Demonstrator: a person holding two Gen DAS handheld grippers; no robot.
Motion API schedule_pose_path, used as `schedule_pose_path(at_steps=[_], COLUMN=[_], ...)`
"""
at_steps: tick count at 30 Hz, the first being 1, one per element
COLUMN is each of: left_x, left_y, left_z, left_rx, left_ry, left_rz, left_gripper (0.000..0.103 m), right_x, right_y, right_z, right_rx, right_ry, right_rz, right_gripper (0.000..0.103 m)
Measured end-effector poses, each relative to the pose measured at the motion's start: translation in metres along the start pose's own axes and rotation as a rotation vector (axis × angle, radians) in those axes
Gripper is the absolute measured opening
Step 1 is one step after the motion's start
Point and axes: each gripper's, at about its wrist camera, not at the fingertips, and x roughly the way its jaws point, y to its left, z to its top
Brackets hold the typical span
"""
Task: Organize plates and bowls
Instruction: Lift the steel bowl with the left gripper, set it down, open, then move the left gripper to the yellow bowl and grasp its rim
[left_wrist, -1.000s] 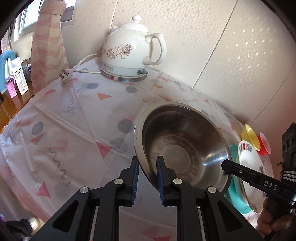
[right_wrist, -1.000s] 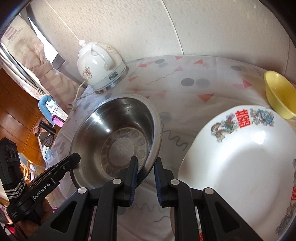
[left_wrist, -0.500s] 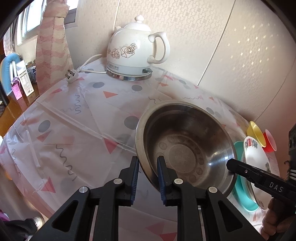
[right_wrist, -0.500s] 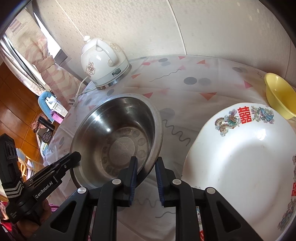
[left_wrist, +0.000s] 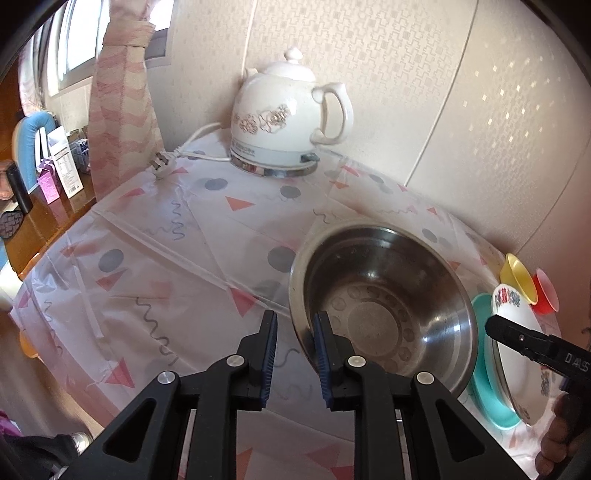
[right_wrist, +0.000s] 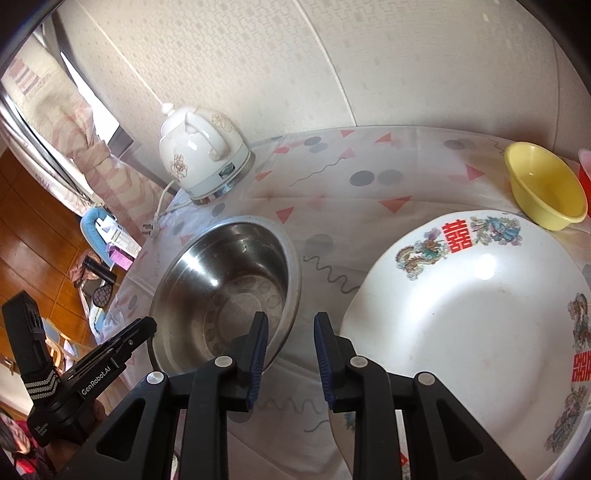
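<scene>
A steel bowl (left_wrist: 384, 306) sits on the patterned tablecloth; it also shows in the right wrist view (right_wrist: 229, 280). My left gripper (left_wrist: 294, 354) straddles the bowl's near-left rim with its jaws a little apart, not pressing it. My right gripper (right_wrist: 289, 354) straddles the bowl's right rim, also with a gap. A large white plate with red characters (right_wrist: 476, 317) lies right of the bowl; in the left wrist view the white plate (left_wrist: 517, 332) rests on a teal plate (left_wrist: 484, 373). A yellow bowl (right_wrist: 543, 184) stands behind it.
A white kettle (left_wrist: 284, 118) with cord and plug (left_wrist: 162, 162) stands at the table's back by the wall. A red bowl (left_wrist: 546, 291) sits beside the yellow one. The table edge drops to a wooden floor on the left. A pink curtain (left_wrist: 122, 99) hangs at the back left.
Both grippers' jaws have widened slightly around the steel bowl's rim. The bowl has come down and rests on the table, and both cameras have pulled back a little.
</scene>
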Motion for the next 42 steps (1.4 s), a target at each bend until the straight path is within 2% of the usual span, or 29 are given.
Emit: schedule_pose_path(at_steps=[7, 17, 28, 31, 35, 42], left_x=[-0.018, -0.021, 0.005, 0.019, 0.042, 0.065], left_y=[-0.009, -0.073, -0.163, -0.189, -0.217, -0.265], left_z=[0.014, 0.03, 0.048, 0.054, 0.058, 0.063], left_rx=[0.01, 0.127, 0.267, 0.305, 0.331, 0.387], left_ry=[-0.056, -0.055, 0.05, 0.087, 0.145, 0.177], left_rz=[-0.039, -0.14, -0.269, -0.294, -0.328, -0.371], left_gripper=[0.021, 0.021, 0.021, 0.021, 0.021, 0.021], right_x=[-0.022, -0.063, -0.106, -0.11, -0.11, -0.101], right_y=[-0.018, -0.07, -0.162, -0.181, -0.204, -0.232], right_z=[0.001, 0.002, -0.006, -0.002, 0.006, 0.026], right_rx=[0.069, 0.215, 0.464, 0.497, 0.536, 0.568], right_ry=[-0.053, -0.17, -0.28, -0.298, -0.305, -0.299], right_rz=[0.019, -0.005, -0.09, -0.113, -0.131, -0.162], right_gripper=[0.027, 0.027, 0.027, 0.027, 0.021, 0.019])
